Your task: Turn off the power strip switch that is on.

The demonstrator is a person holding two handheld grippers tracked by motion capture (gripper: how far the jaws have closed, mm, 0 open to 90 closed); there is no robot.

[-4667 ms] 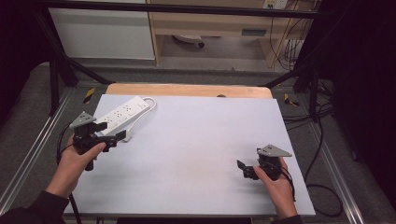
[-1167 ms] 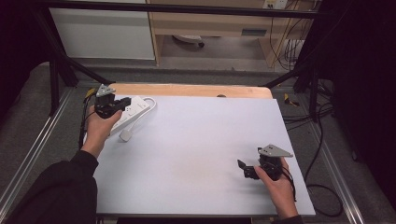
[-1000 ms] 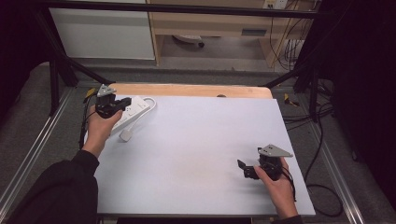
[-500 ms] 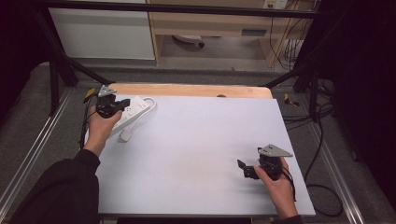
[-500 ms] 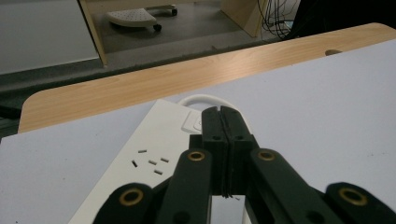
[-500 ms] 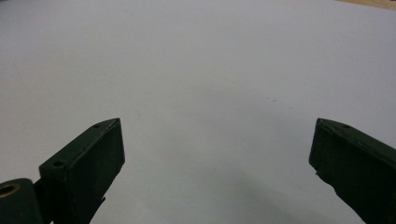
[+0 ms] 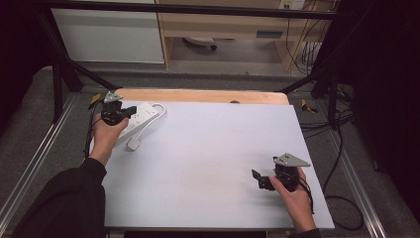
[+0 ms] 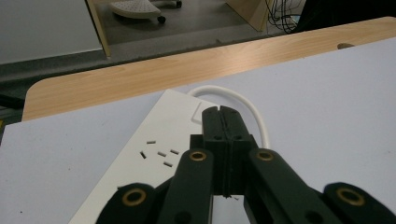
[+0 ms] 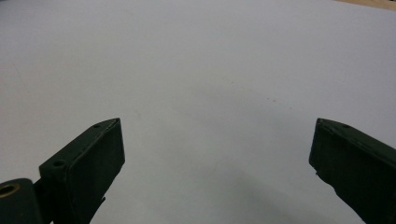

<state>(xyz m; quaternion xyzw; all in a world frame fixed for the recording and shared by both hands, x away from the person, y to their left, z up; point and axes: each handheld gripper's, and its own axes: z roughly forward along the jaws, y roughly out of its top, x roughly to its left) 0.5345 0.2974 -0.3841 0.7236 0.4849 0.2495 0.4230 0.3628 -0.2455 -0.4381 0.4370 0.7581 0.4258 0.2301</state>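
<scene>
Two grippers: left gripper [image 7: 118,110] jaws pressed together with nothing between, over white power strip [image 7: 140,115] at table [image 7: 208,148] far-left corner, cord [image 8: 243,100] looping beside; right gripper [image 7: 262,179] jaws spread wide, empty, near-right on table.

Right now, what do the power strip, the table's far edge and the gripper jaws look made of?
Power strip: likely moulded plastic, smooth matt white, crisp slot cutouts, with a white rubbery-looking cord.
Table's far edge: wood or wood-look laminate, pale grain visible; the rest is covered by a matt white sheet, material unclear.
Left gripper: jaws look like matt black plastic, brass-coloured pivot rings.
</scene>
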